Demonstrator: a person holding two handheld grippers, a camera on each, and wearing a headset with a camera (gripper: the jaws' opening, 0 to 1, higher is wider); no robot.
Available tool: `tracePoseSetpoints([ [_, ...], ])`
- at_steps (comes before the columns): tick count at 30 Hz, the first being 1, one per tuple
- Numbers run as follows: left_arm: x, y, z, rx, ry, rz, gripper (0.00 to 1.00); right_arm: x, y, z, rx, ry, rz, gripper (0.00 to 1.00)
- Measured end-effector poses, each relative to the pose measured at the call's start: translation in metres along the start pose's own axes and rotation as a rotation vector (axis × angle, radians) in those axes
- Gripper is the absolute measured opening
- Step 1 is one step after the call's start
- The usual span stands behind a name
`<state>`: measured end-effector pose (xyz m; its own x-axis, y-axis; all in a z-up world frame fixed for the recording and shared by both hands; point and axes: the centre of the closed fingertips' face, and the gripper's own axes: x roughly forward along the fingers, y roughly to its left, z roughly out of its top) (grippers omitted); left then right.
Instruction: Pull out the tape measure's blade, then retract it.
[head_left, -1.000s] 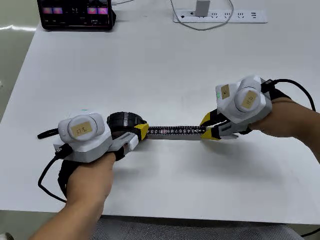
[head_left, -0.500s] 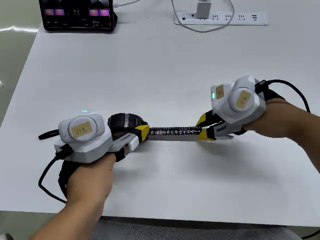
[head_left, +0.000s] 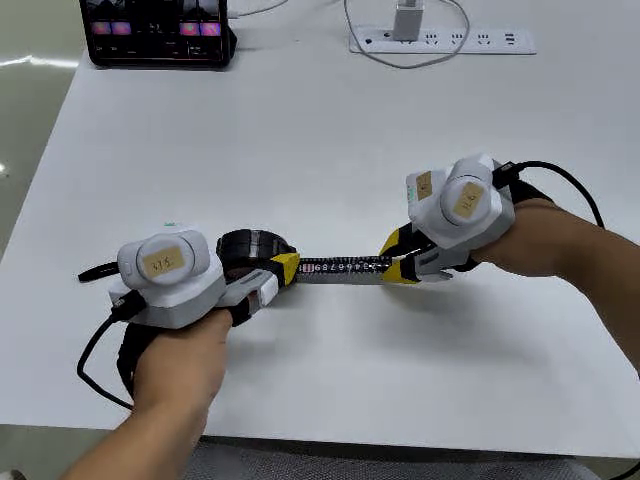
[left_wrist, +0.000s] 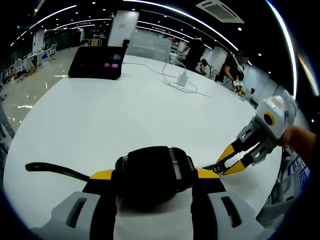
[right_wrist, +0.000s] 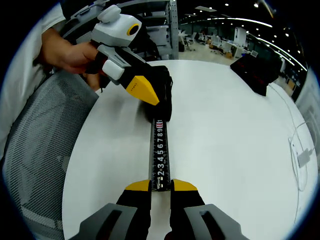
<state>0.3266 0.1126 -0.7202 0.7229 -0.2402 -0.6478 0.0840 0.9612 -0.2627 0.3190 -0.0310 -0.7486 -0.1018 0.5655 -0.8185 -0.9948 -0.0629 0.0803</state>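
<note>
The black tape measure case (head_left: 252, 250) rests on the white table, and my left gripper (head_left: 272, 276) is shut on it; the case (left_wrist: 154, 171) bulges between the yellow-tipped jaws in the left gripper view. A short length of numbered blade (head_left: 340, 267) runs right from the case to my right gripper (head_left: 394, 258), which is shut on the blade's end. In the right gripper view the blade (right_wrist: 160, 152) stretches from the jaws to the case (right_wrist: 162, 92), with the left gripper (right_wrist: 134, 85) beside it. The right gripper (left_wrist: 239, 156) appears at the right of the left gripper view.
A black device with a lit screen (head_left: 155, 28) stands at the table's back left. A white power strip (head_left: 440, 40) with a plugged charger and cable lies at the back right. A mesh chair (right_wrist: 37, 155) sits by the near table edge (head_left: 330, 436).
My right gripper has moved left toward the case with the blade's end in it, so the exposed blade is shorter. The left gripper and case have stayed put.
</note>
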Motion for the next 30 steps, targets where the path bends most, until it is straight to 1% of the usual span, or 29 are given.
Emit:
tracePoseSetpoints([
  [18, 0.0, 0.001, 0.0, -0.011, 0.005, -0.011, 0.55, 0.012, -0.002, 0.016, 0.01, -0.026, 0.009, 0.1],
  [30, 0.001, 0.001, 0.0, -0.016, 0.009, -0.017, 0.55, 0.021, -0.004, 0.03, 0.03, -0.064, 0.022, 0.1],
])
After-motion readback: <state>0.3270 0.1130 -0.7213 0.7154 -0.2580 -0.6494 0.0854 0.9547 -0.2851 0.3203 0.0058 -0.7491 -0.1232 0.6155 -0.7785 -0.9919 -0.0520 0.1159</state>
